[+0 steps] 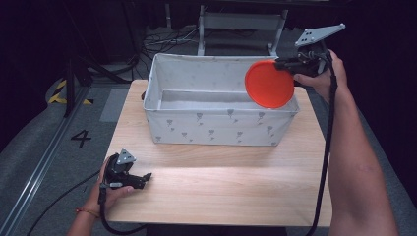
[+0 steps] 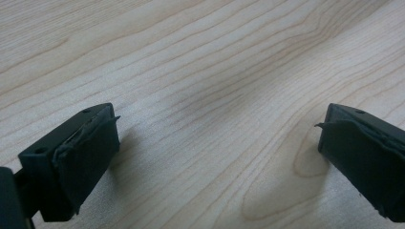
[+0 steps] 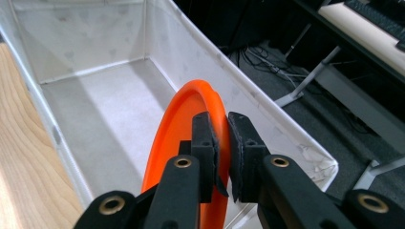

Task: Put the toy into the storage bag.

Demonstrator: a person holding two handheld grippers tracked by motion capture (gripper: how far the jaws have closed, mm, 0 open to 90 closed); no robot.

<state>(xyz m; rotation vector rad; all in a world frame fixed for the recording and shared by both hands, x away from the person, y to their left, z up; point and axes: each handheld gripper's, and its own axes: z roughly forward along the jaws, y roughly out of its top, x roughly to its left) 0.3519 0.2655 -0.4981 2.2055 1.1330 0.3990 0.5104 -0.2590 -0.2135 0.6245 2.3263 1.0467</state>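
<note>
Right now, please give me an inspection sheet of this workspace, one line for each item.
Surface: light wooden table, bare around the left gripper.
Job's things: orange plate held on edge above the white fabric box.
Clutter: nothing seen.
Grippers: right gripper shut on the plate's rim; left gripper open, low over the table.
Cables: black cable trailing along the right forearm.
Surroundings: dark floor, metal frame legs, loose wires.

The orange plate (image 3: 176, 157) is cut off by the right gripper view's bottom edge.

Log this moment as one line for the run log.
right claw: shut on orange plate | plate: over fabric bin | left claw: open over table
</note>
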